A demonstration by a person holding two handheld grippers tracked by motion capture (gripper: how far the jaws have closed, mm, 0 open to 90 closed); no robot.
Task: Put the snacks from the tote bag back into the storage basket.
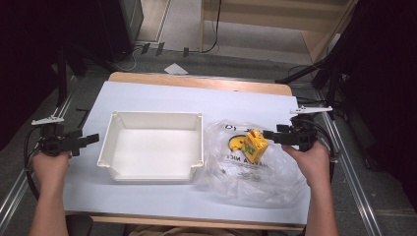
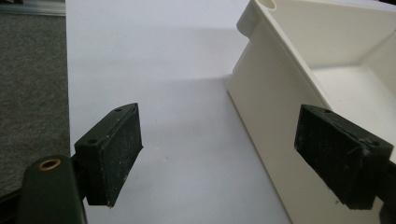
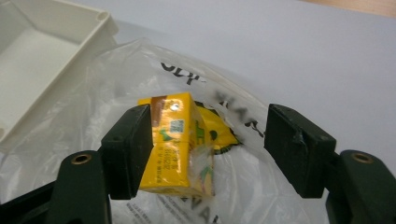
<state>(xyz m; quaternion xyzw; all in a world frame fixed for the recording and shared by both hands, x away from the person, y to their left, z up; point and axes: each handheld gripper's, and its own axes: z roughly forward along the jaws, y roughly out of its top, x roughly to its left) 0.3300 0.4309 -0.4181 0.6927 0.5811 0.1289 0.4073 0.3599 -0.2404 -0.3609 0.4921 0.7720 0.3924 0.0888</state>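
Note:
A small yellow drink carton [image 1: 255,145] stands upright on a crumpled clear plastic bag [image 1: 246,174] with black print, right of the white tray [image 1: 152,115]. My right gripper [image 1: 270,135] is open at the carton's right side. In the right gripper view the carton [image 3: 175,144] sits between the open jaws of the right gripper [image 3: 212,140], close against the left pad [image 3: 135,149], and a fold of the bag [image 3: 261,196] covers its lower corner. My left gripper [image 1: 91,139] is open and holds nothing, just left of the tray. The left gripper view shows the tray's outer wall [image 2: 275,112] ahead of the left gripper [image 2: 224,149].
The white tray's inside [image 1: 157,147] holds nothing. A white sheet [image 1: 162,96] covers the wooden table [image 1: 196,81]. Grey floor and metal rails [image 1: 351,162] run along both sides, and dark stands [image 1: 334,83] rise at the back right.

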